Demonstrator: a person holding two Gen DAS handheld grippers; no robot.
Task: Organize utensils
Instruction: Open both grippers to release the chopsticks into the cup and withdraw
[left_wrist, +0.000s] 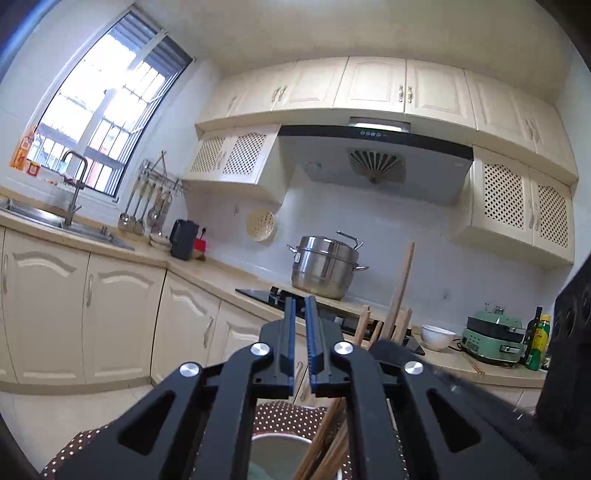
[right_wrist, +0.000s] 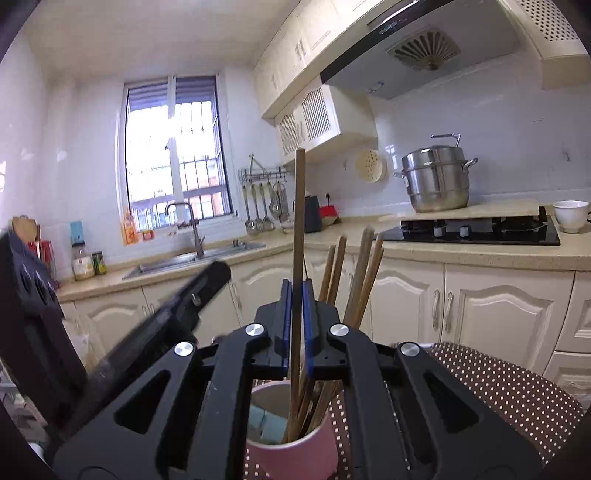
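A pink cup (right_wrist: 291, 448) stands on a brown polka-dot cloth (right_wrist: 498, 387) and holds several wooden chopsticks (right_wrist: 364, 273) leaning right. My right gripper (right_wrist: 295, 291) is shut on one upright chopstick (right_wrist: 298, 221) whose lower end is inside the cup. My left gripper (left_wrist: 300, 306) sits above the same cup (left_wrist: 273, 458), its jaws nearly closed with a thin gap and nothing between them. The chopsticks (left_wrist: 400, 295) rise to its right. The left gripper's body also shows in the right wrist view (right_wrist: 177, 314), left of the cup.
A stove (right_wrist: 476, 229) with a steel steamer pot (right_wrist: 437, 177) lies on the counter behind, beside a white bowl (right_wrist: 570, 216). A sink with a faucet (right_wrist: 192, 229) is under the window. A green appliance (left_wrist: 493, 339) and bottles (left_wrist: 537, 339) stand right.
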